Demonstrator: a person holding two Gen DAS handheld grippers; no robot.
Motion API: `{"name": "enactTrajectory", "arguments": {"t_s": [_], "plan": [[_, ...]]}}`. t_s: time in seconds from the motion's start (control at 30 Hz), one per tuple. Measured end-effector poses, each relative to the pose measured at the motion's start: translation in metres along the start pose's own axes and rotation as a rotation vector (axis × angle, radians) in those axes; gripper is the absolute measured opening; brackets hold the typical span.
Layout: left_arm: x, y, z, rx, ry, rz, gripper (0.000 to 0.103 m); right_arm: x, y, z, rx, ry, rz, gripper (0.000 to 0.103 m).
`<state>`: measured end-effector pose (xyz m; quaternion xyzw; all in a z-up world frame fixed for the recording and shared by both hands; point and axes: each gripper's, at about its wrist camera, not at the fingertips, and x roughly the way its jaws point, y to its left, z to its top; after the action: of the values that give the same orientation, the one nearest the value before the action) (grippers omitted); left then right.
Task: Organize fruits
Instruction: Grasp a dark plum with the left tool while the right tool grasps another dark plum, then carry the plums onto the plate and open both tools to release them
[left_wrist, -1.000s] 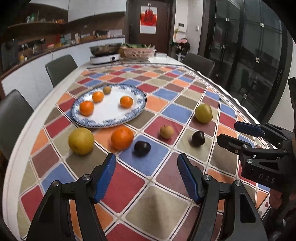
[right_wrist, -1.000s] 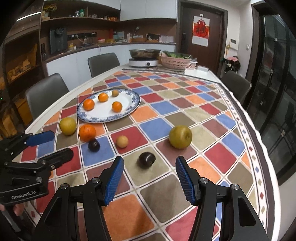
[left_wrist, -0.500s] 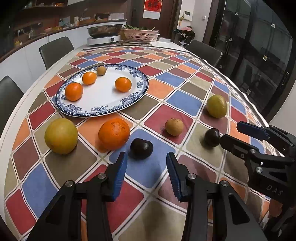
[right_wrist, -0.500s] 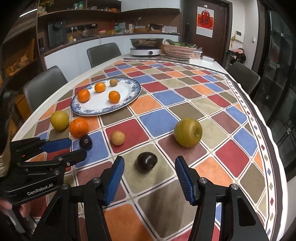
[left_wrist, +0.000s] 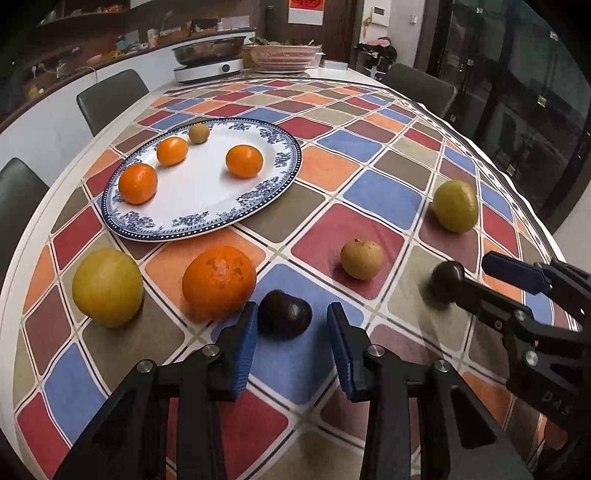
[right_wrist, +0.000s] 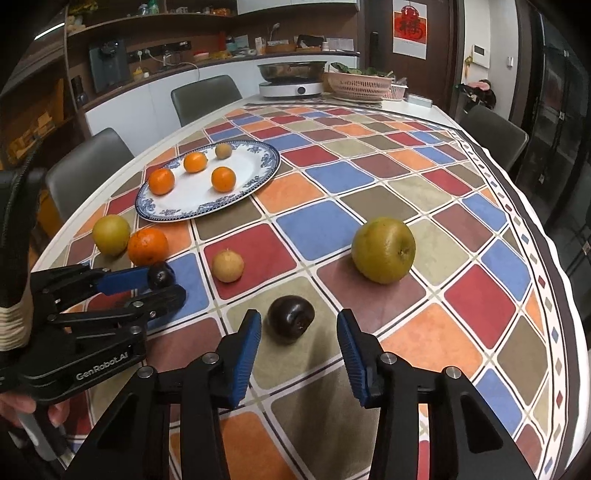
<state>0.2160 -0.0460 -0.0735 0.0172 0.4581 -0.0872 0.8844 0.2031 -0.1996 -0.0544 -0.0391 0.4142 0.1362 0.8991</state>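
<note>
My left gripper (left_wrist: 291, 325) is open, its fingers on either side of a dark plum (left_wrist: 283, 319) on the checkered cloth; the left finger is close to the plum. My right gripper (right_wrist: 298, 332) is open around a second dark plum (right_wrist: 291, 319). A blue-rimmed plate (left_wrist: 221, 218) holds three small oranges and a small brown fruit. A large orange (left_wrist: 218, 282), a yellow pear (left_wrist: 107, 288), a small tan fruit (left_wrist: 362, 259) and a green pear (left_wrist: 455, 205) lie loose on the cloth.
The table's near-left edge (left_wrist: 14, 229) curves close to the yellow pear. Grey chairs (left_wrist: 110, 96) stand along the left side. A hotplate with a pan (left_wrist: 208, 64) and a basket (left_wrist: 284, 55) sit at the far end.
Both grippers have moved forward and down. Each now has a dark plum between its fingers. The left gripper's fingers have narrowed.
</note>
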Motion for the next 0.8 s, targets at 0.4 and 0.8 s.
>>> {"name": "enactTrajectory", "arguments": {"t_s": [0.4, 0.8], "plan": [[-0.017, -0.002, 0.0, -0.026, -0.012, 0.055, 0.028, 0.008, -0.007, -0.001, 0.001, 0.008, 0.051, 0.044], [-0.028, 0.002, -0.003, -0.036, -0.018, 0.047, 0.028, 0.012, -0.003, -0.002, -0.01, 0.009, 0.06, 0.044]]}}
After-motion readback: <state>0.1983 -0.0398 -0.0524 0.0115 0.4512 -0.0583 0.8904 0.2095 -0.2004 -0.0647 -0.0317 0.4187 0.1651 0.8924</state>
